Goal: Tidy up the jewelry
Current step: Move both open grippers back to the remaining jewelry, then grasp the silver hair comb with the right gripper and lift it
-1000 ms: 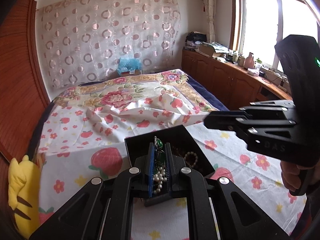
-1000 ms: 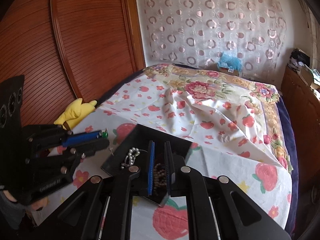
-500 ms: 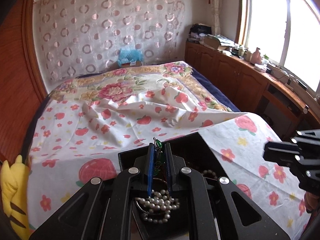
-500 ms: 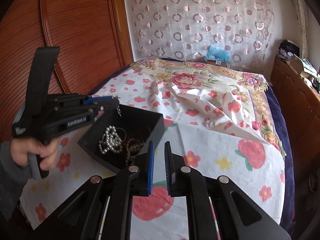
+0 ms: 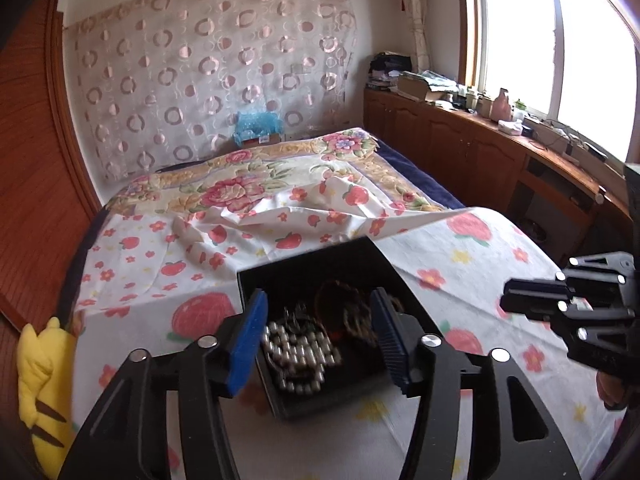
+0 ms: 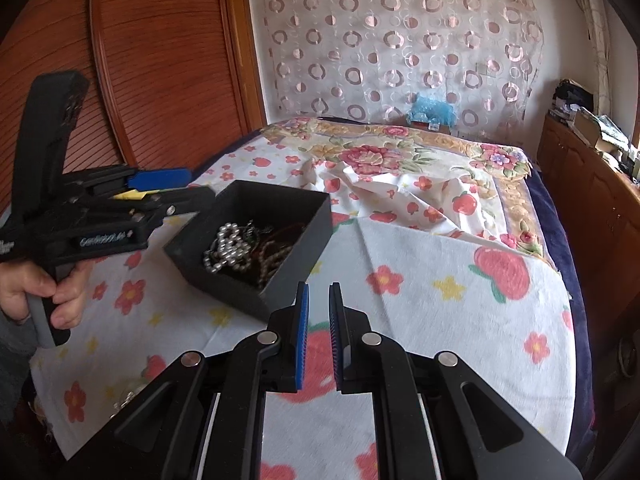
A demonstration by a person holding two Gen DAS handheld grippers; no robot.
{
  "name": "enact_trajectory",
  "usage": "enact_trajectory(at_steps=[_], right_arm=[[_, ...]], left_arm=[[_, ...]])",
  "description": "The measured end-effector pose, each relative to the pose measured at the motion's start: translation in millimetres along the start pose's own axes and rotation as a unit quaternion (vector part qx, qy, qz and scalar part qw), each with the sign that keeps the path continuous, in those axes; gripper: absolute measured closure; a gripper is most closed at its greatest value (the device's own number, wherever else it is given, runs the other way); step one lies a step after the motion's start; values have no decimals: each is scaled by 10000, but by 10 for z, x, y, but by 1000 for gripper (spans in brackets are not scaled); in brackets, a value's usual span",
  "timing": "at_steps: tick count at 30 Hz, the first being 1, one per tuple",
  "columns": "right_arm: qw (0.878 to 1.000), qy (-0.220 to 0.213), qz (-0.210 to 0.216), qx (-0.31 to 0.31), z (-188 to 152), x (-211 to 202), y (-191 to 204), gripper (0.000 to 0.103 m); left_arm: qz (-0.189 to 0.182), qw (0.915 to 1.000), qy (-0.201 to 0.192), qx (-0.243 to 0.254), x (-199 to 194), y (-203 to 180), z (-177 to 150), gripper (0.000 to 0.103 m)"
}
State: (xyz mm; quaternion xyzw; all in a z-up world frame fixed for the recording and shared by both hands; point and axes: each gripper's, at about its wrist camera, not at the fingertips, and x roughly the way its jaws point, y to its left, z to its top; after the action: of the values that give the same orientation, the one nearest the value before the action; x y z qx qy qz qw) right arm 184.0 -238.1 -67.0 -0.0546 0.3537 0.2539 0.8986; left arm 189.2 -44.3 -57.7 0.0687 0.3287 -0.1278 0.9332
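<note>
A bed (image 6: 460, 320) under a white strawberry-and-flower printed sheet carries an open black rectangular jewelry box (image 6: 280, 204) near its front left corner. The left claw (image 5: 318, 336) hangs released over the box, holding nothing. The right claw (image 6: 318, 336) sits clenched and empty beside it. A silver bead string (image 6: 228, 248) lies inside among darker, tangled pieces.

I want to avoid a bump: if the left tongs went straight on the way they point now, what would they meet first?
Probably the black jewelry box: the left tongs are open and aimed over it, with the pearl strand between their fingers. Depth is unclear, so they may pass above the beads and meet the far wall.
</note>
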Motion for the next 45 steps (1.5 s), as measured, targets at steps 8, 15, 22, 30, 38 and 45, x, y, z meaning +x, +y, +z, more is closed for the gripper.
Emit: enact_trajectory(at_steps=[8,15,22,30,38,45], right_arm=[[10000,-55,1,-49,-305,-254,167,74],[10000,14,-84,50,-620,-376,209,68],[9997,98,-137,187,-811,-409,219,68],[9983,247,306,419,-931,-365,278,68],[9943,534,782,500,-946,-152,474,68],[9877,807,1080,795,-913,60,488,67]], left_arm=[[-88,9997,183,109,-308,-150,-486,37],[-277,9990,346,39,-535,-236,-791,34],[-516,9971,551,110,-624,-399,-1044,34],[-554,9957,747,41,-683,-434,-1310,34],[-386,9968,662,-228,-770,-204,-1341,34],[-315,9961,685,-449,-761,-7,-1369,34]])
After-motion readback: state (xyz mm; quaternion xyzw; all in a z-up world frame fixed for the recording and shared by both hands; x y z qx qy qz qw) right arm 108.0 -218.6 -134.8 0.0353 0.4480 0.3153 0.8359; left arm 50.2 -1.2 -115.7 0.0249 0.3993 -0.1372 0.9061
